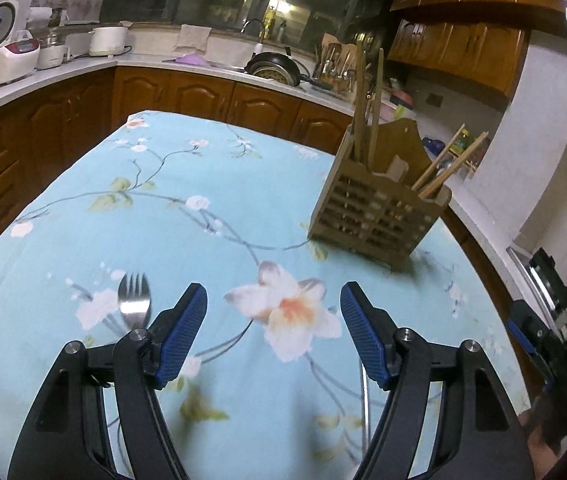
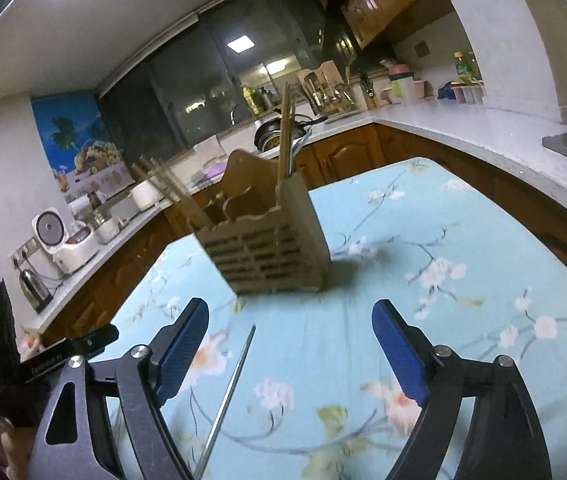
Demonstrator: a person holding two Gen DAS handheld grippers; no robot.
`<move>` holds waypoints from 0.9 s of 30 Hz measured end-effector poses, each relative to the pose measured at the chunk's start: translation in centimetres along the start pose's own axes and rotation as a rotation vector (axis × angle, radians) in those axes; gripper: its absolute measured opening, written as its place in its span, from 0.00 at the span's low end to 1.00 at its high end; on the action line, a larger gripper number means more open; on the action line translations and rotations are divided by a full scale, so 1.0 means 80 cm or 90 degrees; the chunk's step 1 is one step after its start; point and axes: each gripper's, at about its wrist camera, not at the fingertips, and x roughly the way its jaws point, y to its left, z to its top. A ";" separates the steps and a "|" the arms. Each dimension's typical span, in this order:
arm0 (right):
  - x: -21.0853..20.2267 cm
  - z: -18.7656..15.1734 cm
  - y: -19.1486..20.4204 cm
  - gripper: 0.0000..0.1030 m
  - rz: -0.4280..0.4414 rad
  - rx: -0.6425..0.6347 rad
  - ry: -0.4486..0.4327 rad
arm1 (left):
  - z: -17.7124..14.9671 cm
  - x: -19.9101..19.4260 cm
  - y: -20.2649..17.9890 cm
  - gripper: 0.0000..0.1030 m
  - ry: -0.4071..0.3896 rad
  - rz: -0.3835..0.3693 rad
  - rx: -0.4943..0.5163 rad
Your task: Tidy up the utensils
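A wooden utensil holder (image 1: 375,208) stands on the floral blue tablecloth (image 1: 203,184) at the right, with wooden chopsticks (image 1: 449,166) and tall wooden utensils (image 1: 363,104) in it. It also shows in the right wrist view (image 2: 267,248). A metal fork (image 1: 134,300) lies just left of my left gripper (image 1: 273,300), which is open and empty above the cloth. A thin metal chopstick (image 2: 229,396) lies on the cloth near the left finger of my right gripper (image 2: 289,316), which is open and empty. The same metal rod shows faintly in the left wrist view (image 1: 363,392).
Kitchen counters with wooden cabinets (image 1: 187,92) surround the table. A rice cooker (image 1: 5,50), pots and a sink with a pan (image 1: 273,66) sit on the counter. The other gripper (image 1: 551,344) shows at the right edge. A kettle (image 2: 35,290) stands on the left counter.
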 end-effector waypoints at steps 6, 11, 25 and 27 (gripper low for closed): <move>-0.013 -0.029 0.012 0.84 0.000 -0.029 0.011 | -0.024 -0.018 0.010 0.69 -0.008 0.012 0.004; -0.029 -0.051 0.022 0.86 -0.007 -0.061 -0.001 | -0.040 -0.044 0.009 0.78 -0.051 0.030 0.036; -0.117 -0.081 0.055 1.00 -0.046 -0.209 -0.188 | -0.079 -0.120 0.002 1.00 -0.182 0.075 0.093; -0.117 -0.086 0.052 1.00 -0.049 -0.203 -0.181 | -0.087 -0.125 0.006 1.00 -0.186 0.082 0.094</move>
